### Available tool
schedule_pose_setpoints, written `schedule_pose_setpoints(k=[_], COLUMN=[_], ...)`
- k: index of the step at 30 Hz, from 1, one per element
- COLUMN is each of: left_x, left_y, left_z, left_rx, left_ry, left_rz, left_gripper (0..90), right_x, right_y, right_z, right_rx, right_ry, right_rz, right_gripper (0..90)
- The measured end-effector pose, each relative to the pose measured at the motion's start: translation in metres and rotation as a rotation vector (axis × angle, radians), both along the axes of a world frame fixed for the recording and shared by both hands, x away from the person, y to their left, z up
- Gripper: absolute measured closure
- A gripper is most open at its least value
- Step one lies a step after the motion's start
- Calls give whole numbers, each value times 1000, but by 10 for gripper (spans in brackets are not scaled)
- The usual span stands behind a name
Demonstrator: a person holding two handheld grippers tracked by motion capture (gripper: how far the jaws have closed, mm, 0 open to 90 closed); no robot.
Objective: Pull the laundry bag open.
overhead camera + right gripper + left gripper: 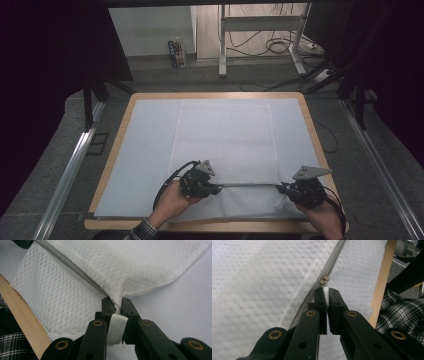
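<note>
A white mesh bag (225, 145) lies flat on the worktop (115, 150), its zipper (250, 184) along the near edge. The right gripper (115, 305) pinches the bag's mesh at the zipper's end; the left gripper (325, 293) clamps the pull tab (326, 290) below the slider (324, 280). How far it is zipped is unclear; nothing obstructs

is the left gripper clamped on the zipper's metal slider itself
No, the left gripper pinches the white pull tab just below the slider.
</note>
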State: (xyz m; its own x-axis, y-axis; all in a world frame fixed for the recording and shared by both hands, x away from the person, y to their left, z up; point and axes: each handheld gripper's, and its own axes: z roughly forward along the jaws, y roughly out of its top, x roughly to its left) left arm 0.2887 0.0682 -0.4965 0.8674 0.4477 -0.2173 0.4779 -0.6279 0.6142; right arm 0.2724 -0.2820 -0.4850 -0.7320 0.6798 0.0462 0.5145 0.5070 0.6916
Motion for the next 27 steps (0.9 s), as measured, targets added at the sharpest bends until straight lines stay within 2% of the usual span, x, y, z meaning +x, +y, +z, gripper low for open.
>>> schedule_pose_setpoints(k=[10,16,27], left_x=[-3,-5,-9], left_y=[16,23,39], left_z=[0,-5,-5], left_rx=[-11,3,-10], left_ry=[9,18,26], left_rz=[29,41,68], left_gripper=[876,876,876], right_x=[0,0,0], right_y=[-2,-2,-1], right_z=[0,0,0], right_rx=[2,-2,0], right_ry=[-3,-3,-4], right_rz=[-6,-6,-3], right_gripper=[817,816,816])
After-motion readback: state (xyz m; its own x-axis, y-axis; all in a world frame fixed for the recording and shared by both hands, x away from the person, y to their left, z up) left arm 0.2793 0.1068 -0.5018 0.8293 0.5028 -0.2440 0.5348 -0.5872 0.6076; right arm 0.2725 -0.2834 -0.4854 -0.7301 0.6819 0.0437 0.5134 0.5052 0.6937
